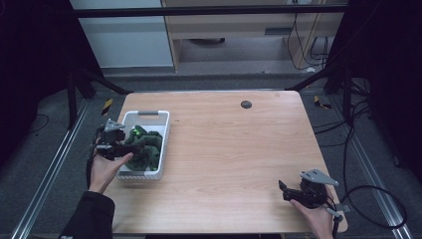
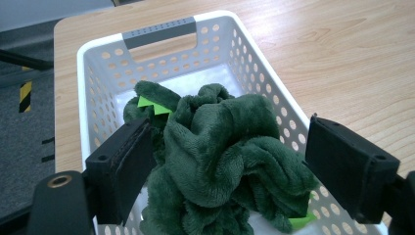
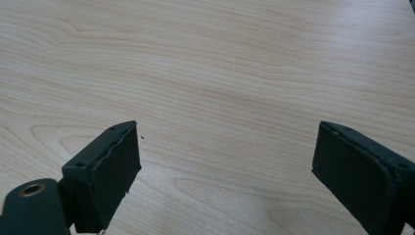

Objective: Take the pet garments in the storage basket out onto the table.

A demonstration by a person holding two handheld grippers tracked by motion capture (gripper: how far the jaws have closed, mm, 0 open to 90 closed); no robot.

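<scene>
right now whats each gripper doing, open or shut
Left gripper: open, fingers either side of the green plush cloth in the white basket, not clamped.
Right gripper: open, empty, above bare table.

The high view is looking down on the whole table (image 1: 224, 149); the left gripper view is sharing its basket (image 1: 160, 130) (image 2: 98, 63), close up; the right gripper view is facing bare tabletop.

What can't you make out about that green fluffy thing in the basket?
- Its shape: the green plush cloth is crumpled, so garment or toy is unclear.
- Its lower part, left gripper view: cut off by the bottom edge.
- White basket floor: mostly covered.
- High view: left gripper overlaps it.
</scene>
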